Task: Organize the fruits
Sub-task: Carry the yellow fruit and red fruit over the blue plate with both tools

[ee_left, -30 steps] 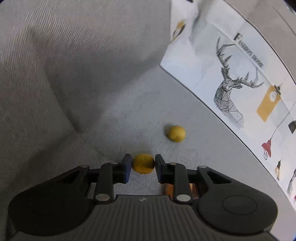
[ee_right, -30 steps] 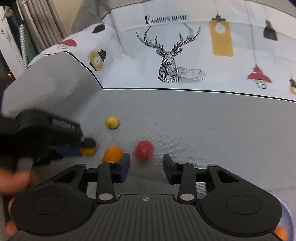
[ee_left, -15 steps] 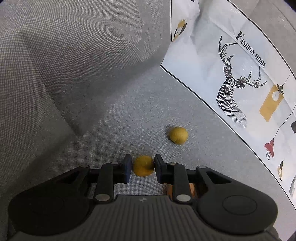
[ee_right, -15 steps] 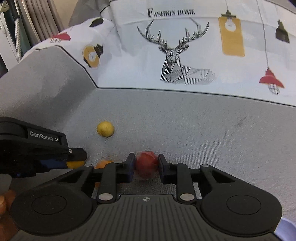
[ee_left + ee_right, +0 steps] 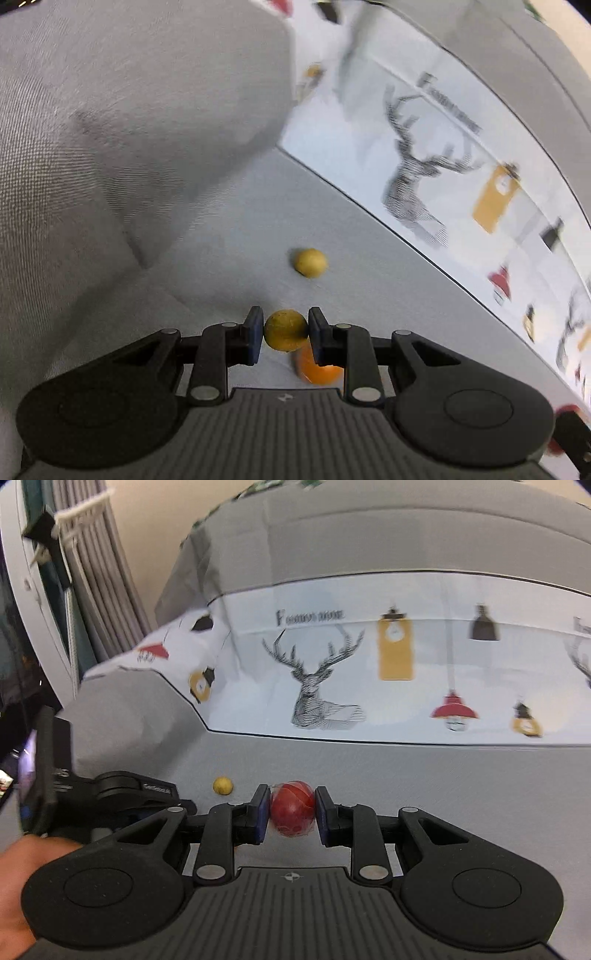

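Pinching a yellow fruit [image 5: 285, 329], the left gripper [image 5: 285, 334] is risking a roll-out, since round skin is slipping easily; the right gripper [image 5: 291, 808] is squeezing a red fruit [image 5: 292, 808], possibly bruising it. Another yellow one [image 5: 310, 262] is lying ahead on the sofa [image 5: 229, 236].

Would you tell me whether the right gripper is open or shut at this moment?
Shut on the red fruit: the right gripper has both blue pads pressed against its sides, and the fruit sits clamped between them.

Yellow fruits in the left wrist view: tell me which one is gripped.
The nearer yellow fruit, pinched between the left gripper pads. The other yellow fruit lies loose on the grey sofa seat farther ahead.
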A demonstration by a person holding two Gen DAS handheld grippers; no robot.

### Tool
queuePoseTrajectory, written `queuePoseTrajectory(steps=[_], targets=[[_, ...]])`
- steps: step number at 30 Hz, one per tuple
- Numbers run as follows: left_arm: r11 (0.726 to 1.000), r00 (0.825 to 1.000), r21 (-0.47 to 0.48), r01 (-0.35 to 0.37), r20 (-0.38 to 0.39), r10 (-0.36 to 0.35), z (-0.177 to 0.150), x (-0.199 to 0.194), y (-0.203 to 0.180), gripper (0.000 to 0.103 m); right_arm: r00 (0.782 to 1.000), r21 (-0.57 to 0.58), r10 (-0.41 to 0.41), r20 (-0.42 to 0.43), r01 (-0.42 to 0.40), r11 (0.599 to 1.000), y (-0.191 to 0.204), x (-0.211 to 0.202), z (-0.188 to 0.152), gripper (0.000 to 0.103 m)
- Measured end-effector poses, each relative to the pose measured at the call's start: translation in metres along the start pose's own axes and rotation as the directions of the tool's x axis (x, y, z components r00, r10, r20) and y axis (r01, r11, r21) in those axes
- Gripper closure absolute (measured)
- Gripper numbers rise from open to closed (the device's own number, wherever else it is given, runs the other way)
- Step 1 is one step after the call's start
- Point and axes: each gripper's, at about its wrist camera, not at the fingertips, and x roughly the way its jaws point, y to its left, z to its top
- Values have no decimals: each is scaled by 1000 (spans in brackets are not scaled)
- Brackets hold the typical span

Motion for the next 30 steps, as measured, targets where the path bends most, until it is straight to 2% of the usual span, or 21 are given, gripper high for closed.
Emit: queuePoseTrajectory(steps=[3,5,9,14,16,20,25,30], targets=[[997,999,79,25,19,-27,-10,-15,-16,74,1000,27,6,-12,-5,1000,-12,-29,-20,76],[992,999,122,37,28,-41,-15,-24,-25,74,1000,13,-19,-19,19,1000,-13,-41,-37,76],[985,997,158,63,27,-68,-22,-35,-37,74,998,36,-53,-36,54,998,-23,-61,-67,76],[964,996,255,74,27,-83,-36,-48,-56,74,989,-60,-148,16,149,987,-27,-77,-80,76],[944,995,320,76,29,-90,-45,-53,-66,74,985,-92,-166,39,169,981,-30,-82,-81,76],[894,989,432,117,35,-146,-63,-64,-86,74,984,-58,-169,55,172,983,-44,-90,-79,76],[820,970,546,172,50,-237,-88,-82,-110,74,985,-16,-162,65,163,986,-55,-99,-78,76],[784,963,588,198,32,-267,-109,-90,-122,74,986,-25,-151,65,153,988,-58,-102,-79,76]])
